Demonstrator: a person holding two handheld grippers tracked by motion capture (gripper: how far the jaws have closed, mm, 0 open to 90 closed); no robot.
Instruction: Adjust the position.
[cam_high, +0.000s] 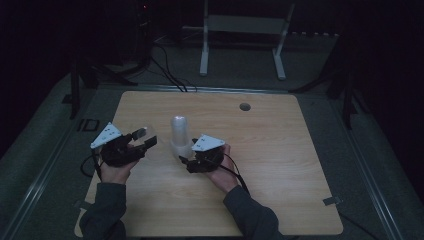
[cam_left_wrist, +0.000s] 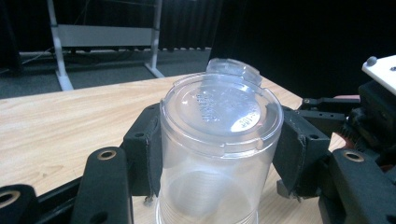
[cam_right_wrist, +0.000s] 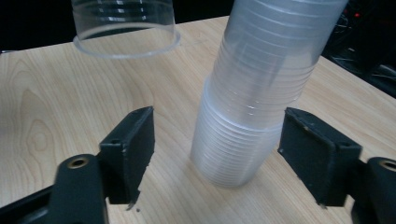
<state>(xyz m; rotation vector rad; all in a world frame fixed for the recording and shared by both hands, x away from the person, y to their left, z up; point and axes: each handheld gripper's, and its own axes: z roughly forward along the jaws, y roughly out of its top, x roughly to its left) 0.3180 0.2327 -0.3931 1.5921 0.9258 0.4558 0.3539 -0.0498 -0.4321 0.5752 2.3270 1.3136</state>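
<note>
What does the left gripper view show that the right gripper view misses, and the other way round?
Left gripper view: the base of the single clear cup, upside down with both pads pressed on its sides, and the right gripper's body at the frame's right edge.

Right gripper view: the stack of clear cups standing upside down on the table, between the right gripper's pads with a gap on each side.

Both: the single clear cup, the stack and the wooden table.

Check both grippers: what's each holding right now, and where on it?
Left gripper holds a single clear cup, upside down, its fingers pressed on the side wall. Right gripper holds nothing: its fingers flank the cup stack without touching.
</note>
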